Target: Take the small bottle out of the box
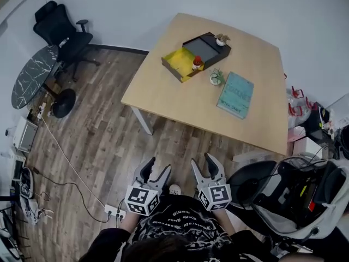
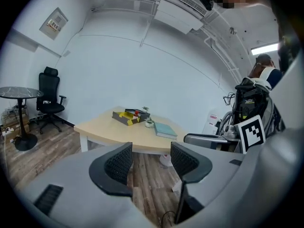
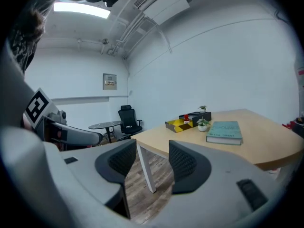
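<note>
Item: small bottle (image 1: 197,63), upright in yellow box (image 1: 180,65) on tabletop (image 1: 163,94). Left tool (image 1: 157,172) and right tool (image 1: 204,167): jaws released, empty, held by the body, well apart from it; likely pre-reach stance.

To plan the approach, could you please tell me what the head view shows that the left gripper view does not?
Head view only: the power strip on the floor. Left gripper view only: the overhead air conditioner and a wall panel. Both: the table carrying the box with the small bottle in it, the book, and the office chair.
</note>
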A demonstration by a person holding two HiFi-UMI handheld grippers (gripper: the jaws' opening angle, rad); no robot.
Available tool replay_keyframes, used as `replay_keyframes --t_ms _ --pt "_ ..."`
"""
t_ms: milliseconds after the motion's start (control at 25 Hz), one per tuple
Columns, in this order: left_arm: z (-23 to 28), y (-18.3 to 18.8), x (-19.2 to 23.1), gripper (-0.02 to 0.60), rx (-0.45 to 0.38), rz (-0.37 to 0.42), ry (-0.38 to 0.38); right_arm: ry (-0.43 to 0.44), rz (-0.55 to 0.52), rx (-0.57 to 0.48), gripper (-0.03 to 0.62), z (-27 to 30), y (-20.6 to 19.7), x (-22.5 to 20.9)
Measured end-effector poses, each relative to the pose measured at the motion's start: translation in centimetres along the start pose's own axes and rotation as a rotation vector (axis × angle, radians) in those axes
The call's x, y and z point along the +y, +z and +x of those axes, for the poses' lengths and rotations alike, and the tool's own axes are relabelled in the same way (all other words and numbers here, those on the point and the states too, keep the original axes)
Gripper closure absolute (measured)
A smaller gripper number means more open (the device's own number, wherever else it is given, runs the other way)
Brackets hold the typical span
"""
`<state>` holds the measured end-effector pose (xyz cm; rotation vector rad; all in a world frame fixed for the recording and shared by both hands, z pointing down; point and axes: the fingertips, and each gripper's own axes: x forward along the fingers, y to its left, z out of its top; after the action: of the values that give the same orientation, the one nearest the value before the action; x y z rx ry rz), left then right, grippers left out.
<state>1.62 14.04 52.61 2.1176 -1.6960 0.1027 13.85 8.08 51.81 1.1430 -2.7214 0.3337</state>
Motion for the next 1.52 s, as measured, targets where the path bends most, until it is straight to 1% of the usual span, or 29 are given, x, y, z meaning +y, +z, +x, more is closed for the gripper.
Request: replay_keyframes --t_ms 240,480,640,840,920,1080,1280,1520 --pt "2.1 0.2 0.8 0.324 0.017 0.009 -0.02 0.001 0.012 0.006 0.368 1.5 -0.2 -0.5" --pt "6.6 1.3 2.5 0.324 0.031 0.024 -0.065 -0.044 0.032 -0.003 0.368 4.9 0.5 -2.7" --pt "10.4 3.6 4.1 0.324 0.029 0.044 -0.108 -0.078 0.035 -0.009 0.368 8.2 2.1 -4.9" --pt "15.4 6.5 7.2 0.324 0.041 0.064 -0.148 -0.139 0.043 -0.024 0.368 12.8 4.3 -7.6" --pt "17.3 7.6 8.3 0.324 0.048 0.071 -0.17 -0.162 0.043 -0.015 0.368 14.5 4.9 -8.3" --pt "20.3 9.2 10.3 0.324 0.056 0.084 -0.212 -0.199 0.048 -0.001 0.368 17.4 5.7 -9.1" --pt "23.6 11.5 13.0 0.324 0.057 0.11 -0.238 -0.235 0.042 -0.005 0.368 21.5 7.1 -10.0" --pt "26.2 13.3 14.7 0.324 0.051 0.141 -0.282 -0.275 0.052 -0.027 0.368 24.4 8.2 -10.9"
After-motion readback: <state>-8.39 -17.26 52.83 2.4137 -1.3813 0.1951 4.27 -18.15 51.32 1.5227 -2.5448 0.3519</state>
